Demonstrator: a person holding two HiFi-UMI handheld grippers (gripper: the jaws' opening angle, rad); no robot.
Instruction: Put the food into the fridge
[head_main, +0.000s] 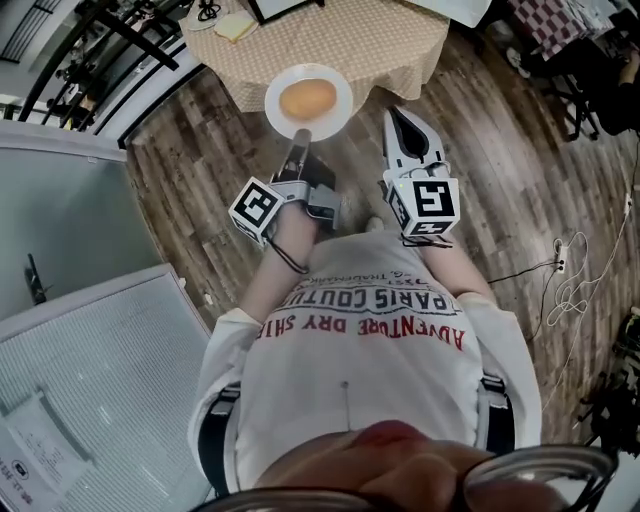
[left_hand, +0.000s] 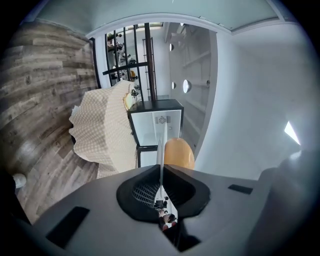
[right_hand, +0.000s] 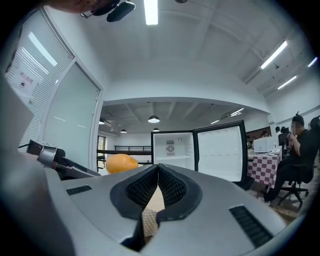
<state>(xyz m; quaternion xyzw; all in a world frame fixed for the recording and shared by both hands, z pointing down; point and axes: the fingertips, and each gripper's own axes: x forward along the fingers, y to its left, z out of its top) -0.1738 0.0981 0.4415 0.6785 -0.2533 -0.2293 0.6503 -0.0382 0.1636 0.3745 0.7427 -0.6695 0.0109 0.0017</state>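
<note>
Looking down in the head view, the left gripper (head_main: 298, 143) is clamped on the rim of a white plate (head_main: 335, 115) that carries the round orange food (head_main: 307, 98). It is held out over the wood floor (head_main: 190, 170), near the cloth-covered desk (head_main: 380, 40). Beside it, the right gripper (head_main: 398, 120) has its jaws together and empty.

The left gripper view shows the plate edge-on between the pressed jaws, with the fridge (left_hand: 155, 125) beyond.

In the right gripper view the jaws meet with nothing between them. The fridge stands ahead with its door (right_hand: 220, 150) swung open, and the food shows at left.
</note>
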